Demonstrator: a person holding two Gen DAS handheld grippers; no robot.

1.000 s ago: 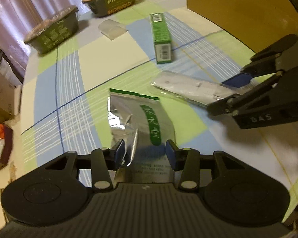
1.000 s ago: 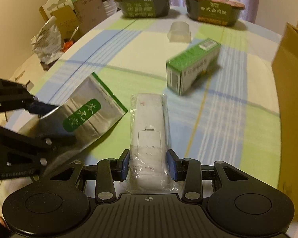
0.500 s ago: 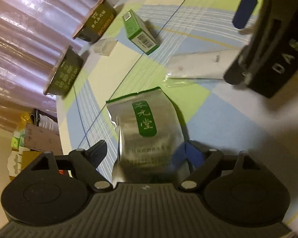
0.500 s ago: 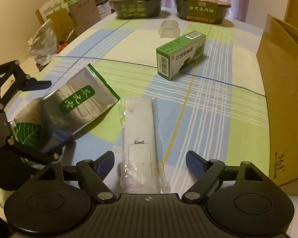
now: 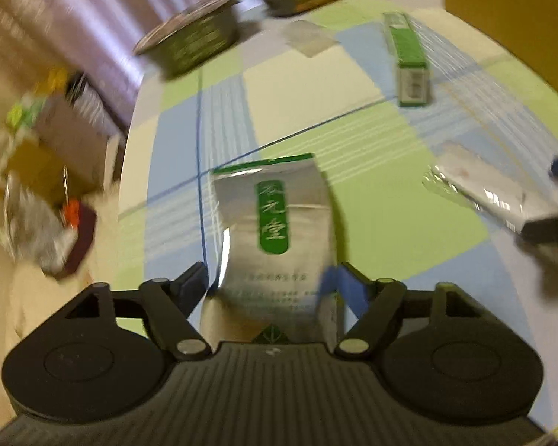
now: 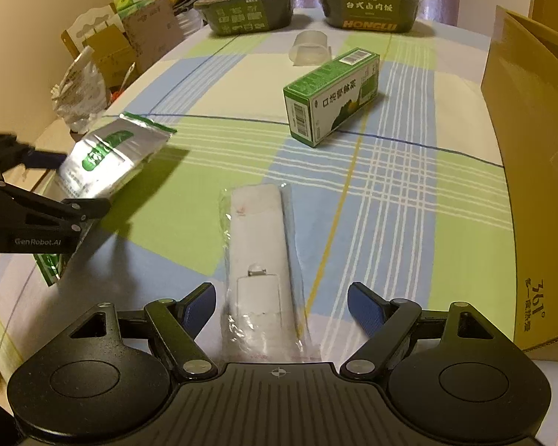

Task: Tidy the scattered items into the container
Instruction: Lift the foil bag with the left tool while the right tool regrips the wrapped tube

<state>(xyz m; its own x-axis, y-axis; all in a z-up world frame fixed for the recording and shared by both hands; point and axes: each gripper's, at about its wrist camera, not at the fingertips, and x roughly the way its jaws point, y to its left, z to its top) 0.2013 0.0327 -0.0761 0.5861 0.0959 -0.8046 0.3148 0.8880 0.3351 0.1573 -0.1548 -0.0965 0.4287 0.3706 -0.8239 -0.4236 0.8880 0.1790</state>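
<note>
Left gripper [image 5: 271,286] had its jaws set against both side edges of the silver tea pouch [image 5: 275,230], gripping it; in the right wrist view the pouch [image 6: 111,160] hung tilted above the worktop [image 6: 390,193], casting a shadow on the green check beneath, far end with the green strip pointing away. Left wrist view was blurred. Right gripper [image 6: 282,303] had its jaws spread wide apart, one each side of the white remote in a clear plastic bag [image 6: 260,260], touching neither side of it; the remote lay flat on the worktop, lengthwise toward the far side. Beyond it, a little right, the green medicine box [image 6: 331,98] lay on its long side, barcode end nearest. Just past the box lay a small clear plastic cup [image 6: 310,48] on its side. At the far edge stood two dark instant-meal bowls, left bowl [image 6: 249,9] and right bowl [image 6: 368,5], side by side before a curtain. The cardboard box [image 6: 532,186] stood along the right edge of the worktop, its tan wall upright. Off the left edge, clutter of bags and cartons [image 6: 100,59], lower than the worktop.
</note>
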